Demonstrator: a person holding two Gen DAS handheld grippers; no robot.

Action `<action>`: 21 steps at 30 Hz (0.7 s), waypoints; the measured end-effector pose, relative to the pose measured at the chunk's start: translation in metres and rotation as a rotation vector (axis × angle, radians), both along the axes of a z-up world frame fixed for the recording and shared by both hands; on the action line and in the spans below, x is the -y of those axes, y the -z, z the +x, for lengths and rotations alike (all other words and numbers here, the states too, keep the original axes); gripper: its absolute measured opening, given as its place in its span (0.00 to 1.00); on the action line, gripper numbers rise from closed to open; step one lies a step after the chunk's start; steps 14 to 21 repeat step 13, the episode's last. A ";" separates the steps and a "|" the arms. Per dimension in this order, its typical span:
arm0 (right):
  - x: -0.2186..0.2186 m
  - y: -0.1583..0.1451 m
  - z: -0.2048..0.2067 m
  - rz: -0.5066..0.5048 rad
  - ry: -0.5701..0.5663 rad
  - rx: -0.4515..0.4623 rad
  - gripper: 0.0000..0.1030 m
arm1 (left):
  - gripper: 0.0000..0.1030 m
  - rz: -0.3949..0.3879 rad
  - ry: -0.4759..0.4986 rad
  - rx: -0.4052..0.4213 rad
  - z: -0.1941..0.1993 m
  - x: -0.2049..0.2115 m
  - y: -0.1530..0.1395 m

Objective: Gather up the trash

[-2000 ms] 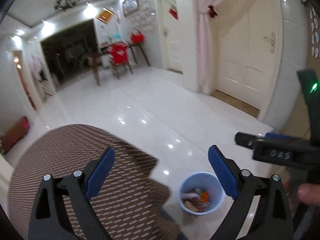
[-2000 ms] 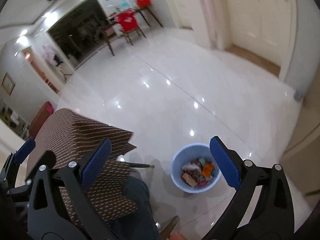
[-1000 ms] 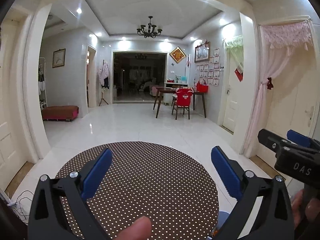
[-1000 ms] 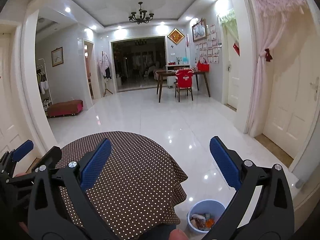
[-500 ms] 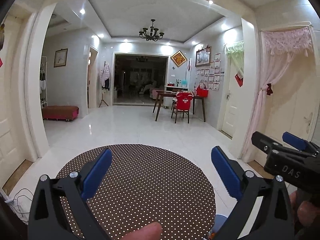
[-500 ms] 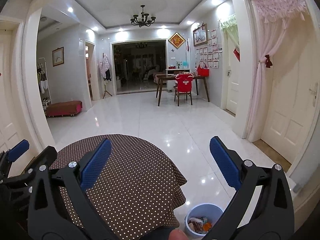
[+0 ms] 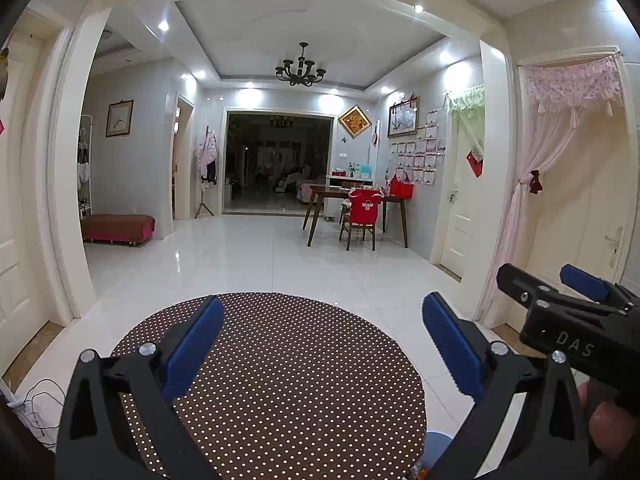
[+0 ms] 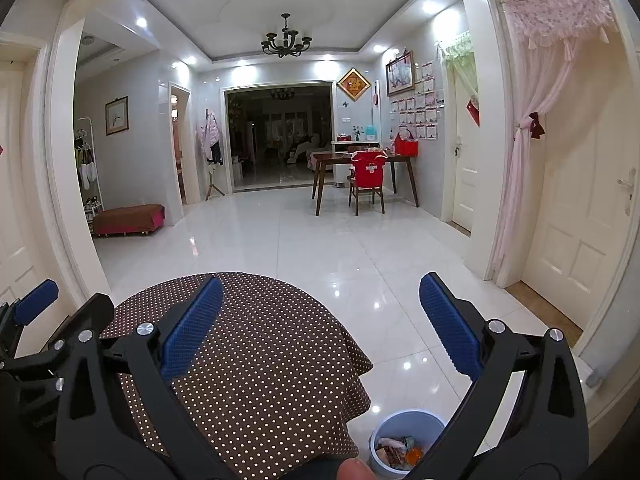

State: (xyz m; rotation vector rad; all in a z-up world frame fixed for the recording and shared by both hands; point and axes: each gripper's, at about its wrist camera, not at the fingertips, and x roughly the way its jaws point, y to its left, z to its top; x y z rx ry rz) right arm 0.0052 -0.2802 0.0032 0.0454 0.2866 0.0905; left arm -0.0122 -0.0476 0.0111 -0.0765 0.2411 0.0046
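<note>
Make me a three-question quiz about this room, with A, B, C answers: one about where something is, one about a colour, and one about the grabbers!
1. Where is the trash bin?
A. On the floor beside the round table
B. On the round table
C. On the red chair

2. What colour is the tablecloth?
A. Plain green
B. Brown with white dots
C. Yellow stripes

3. How are the left gripper and right gripper?
A. Both shut
B. Only the left is open
C. Both open and empty

Answers: 1 A, the bin stands on the tiles by the cloth's edge. 2 B, pale dots cover brown cloth. 3 C, the blue pads stand apart with nothing between.
</note>
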 end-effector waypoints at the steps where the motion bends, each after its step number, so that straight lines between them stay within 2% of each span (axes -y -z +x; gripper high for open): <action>1: 0.000 0.000 0.000 0.001 -0.001 -0.001 0.94 | 0.95 0.002 0.000 0.003 -0.001 0.000 0.000; 21: -0.008 -0.001 0.001 -0.002 -0.012 -0.001 0.94 | 0.95 0.015 -0.031 0.002 -0.001 0.002 -0.003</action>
